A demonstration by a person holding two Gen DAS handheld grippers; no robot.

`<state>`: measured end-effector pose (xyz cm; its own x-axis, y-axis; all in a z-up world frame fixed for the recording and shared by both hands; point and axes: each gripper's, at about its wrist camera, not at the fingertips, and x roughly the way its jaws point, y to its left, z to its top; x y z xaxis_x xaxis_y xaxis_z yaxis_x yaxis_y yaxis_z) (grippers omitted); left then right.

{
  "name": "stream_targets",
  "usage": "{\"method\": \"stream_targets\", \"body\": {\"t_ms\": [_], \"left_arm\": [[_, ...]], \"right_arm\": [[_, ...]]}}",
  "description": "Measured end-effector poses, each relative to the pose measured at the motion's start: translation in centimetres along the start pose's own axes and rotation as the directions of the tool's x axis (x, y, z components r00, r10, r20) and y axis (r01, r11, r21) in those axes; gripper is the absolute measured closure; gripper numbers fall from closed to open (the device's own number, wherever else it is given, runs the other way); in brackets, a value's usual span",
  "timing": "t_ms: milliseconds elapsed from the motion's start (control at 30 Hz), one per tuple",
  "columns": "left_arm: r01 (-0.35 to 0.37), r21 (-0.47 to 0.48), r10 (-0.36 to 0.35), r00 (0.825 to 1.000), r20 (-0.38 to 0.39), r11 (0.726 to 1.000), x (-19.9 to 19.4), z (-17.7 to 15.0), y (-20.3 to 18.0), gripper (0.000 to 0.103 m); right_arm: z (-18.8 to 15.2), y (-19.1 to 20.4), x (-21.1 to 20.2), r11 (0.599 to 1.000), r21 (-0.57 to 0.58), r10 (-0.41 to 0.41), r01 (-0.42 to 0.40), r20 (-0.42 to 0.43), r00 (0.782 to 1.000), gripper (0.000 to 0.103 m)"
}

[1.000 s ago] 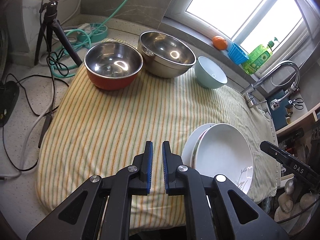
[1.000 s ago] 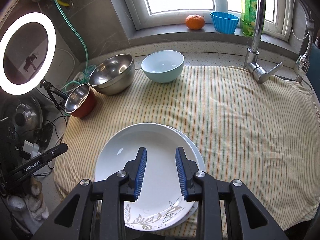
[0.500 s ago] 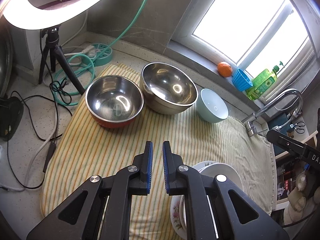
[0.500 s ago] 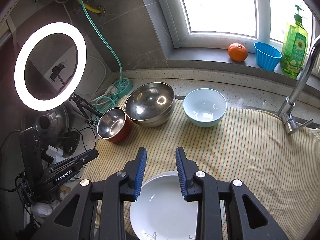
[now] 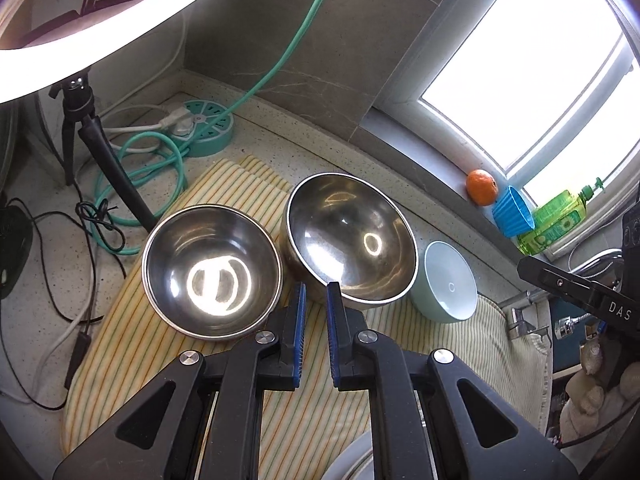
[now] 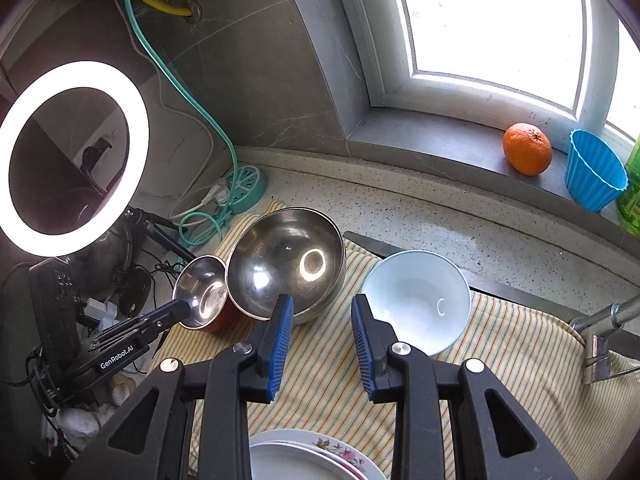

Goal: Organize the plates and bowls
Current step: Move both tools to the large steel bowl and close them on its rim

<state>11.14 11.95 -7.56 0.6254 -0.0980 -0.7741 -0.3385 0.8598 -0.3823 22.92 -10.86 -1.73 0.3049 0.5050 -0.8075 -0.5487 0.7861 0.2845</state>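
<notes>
Three bowls stand in a row on the striped cloth [image 5: 152, 344]: a steel bowl with a red outside [image 5: 212, 270], a larger steel bowl [image 5: 348, 240] and a pale blue bowl [image 5: 450, 282]. In the right wrist view they show as the red-sided bowl [image 6: 200, 294], the large steel bowl [image 6: 286, 264] and the blue bowl [image 6: 418, 300]. Stacked white plates [image 6: 304, 460] lie at the cloth's near edge. My left gripper [image 5: 316, 294] is empty with a narrow gap, above the cloth before the steel bowls. My right gripper [image 6: 322, 310] is open and empty, between the large steel bowl and the blue bowl.
A ring light [image 6: 72, 156] on a tripod [image 5: 100, 148] stands left, with cables and a teal hose [image 5: 140, 184]. A tap [image 6: 600, 336] is at the right. An orange [image 6: 527, 154], a blue cup [image 6: 594, 170] and a green bottle [image 5: 556, 216] sit on the window sill.
Both grippers have risen and tilted up toward the bowls. The plates have dropped to the bottom edge of both views. The jaw gaps look unchanged.
</notes>
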Motion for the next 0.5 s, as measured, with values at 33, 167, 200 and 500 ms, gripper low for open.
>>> {"method": "stream_targets", "body": {"t_ms": [33,167,200,500], "left_arm": [[-0.011,-0.001,0.011,1.000,0.003,1.000,0.4,0.3,0.0,0.094],[-0.043,-0.009,0.043,0.999,-0.003,0.999,2.0,1.3,0.1,0.094],[-0.050,-0.008,0.050,0.999,-0.003,0.999,2.4,1.5,0.1,0.094],[-0.110,0.018,0.110,0.994,-0.014,0.994,4.8,2.9,0.0,0.094]], "right_arm": [[0.4,-0.4,0.7,1.000,0.005,0.012,-0.012,-0.009,1.000,0.076],[1.7,-1.5,3.5,0.999,0.008,0.031,-0.031,-0.036,0.999,0.076],[2.0,-1.7,4.1,0.999,0.008,0.035,-0.035,-0.043,0.998,0.076],[3.7,-2.7,8.7,0.998,0.009,0.056,-0.056,-0.094,0.994,0.076]]}}
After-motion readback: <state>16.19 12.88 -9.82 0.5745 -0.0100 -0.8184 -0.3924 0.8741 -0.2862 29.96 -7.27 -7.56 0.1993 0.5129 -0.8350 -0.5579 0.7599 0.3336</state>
